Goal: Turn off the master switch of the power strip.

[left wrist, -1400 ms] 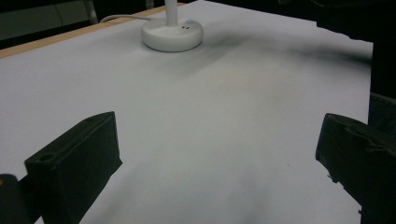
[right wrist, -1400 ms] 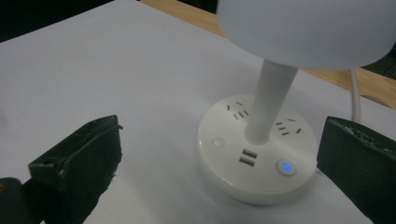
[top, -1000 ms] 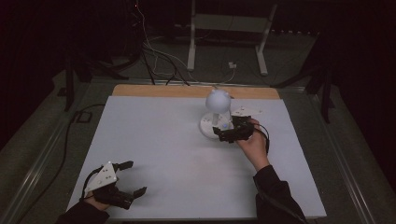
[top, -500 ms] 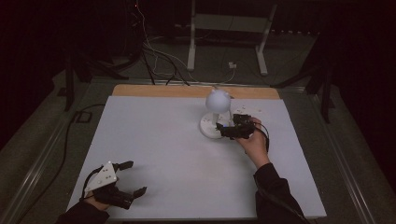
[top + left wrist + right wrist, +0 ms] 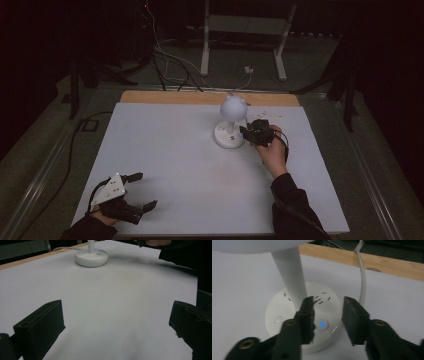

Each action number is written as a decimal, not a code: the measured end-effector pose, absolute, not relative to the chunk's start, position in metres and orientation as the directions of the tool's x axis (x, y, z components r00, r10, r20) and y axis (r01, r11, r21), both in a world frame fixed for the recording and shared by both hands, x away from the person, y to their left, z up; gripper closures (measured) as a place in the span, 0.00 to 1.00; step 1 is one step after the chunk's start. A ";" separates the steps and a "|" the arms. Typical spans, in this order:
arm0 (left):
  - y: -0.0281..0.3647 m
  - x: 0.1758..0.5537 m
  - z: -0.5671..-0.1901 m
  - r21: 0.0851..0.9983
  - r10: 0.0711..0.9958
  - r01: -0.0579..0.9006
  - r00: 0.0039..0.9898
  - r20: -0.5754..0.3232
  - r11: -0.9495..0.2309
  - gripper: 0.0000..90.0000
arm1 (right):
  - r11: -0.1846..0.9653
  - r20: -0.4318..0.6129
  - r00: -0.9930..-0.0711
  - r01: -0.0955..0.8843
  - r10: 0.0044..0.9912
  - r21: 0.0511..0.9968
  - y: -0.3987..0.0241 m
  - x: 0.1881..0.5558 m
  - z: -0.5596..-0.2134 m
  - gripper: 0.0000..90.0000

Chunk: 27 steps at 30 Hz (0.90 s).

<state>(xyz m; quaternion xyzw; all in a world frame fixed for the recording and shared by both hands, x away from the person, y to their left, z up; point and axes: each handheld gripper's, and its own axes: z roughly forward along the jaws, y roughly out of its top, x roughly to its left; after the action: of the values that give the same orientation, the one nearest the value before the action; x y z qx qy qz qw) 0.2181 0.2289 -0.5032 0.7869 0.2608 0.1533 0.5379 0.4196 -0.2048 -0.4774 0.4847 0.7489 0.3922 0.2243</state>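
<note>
lamp: white desk lamp (image 5: 231, 122), round base, slim stem, globe head; blue-lit button (image 5: 321, 324) on base; white cord (image 5: 362, 277) runs to wooden edge
location: far centre-right of white worktop (image 5: 165, 150)
right hand-held gripper (image 5: 248, 134): jaws parted, empty, just above base, straddling lit button
right hand (image 5: 272, 154): reaching forward, dark sleeve
left hand-held gripper (image 5: 141, 190): jaws wide apart, empty, near-left corner, well apart from lamp
</note>
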 end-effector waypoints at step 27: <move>0.229 0.218 -0.504 0.924 0.573 0.246 0.819 -0.036 -0.294 0.00 | 0.294 -0.032 -0.426 0.567 0.904 0.769 -0.190 0.428 -0.499 1.00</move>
<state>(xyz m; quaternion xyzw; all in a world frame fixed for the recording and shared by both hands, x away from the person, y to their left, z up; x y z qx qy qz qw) 0.2181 0.2289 -0.5035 0.7896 0.2594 0.1529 0.5347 0.4285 -0.1900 -0.4993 0.4791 0.7678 0.3514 0.2398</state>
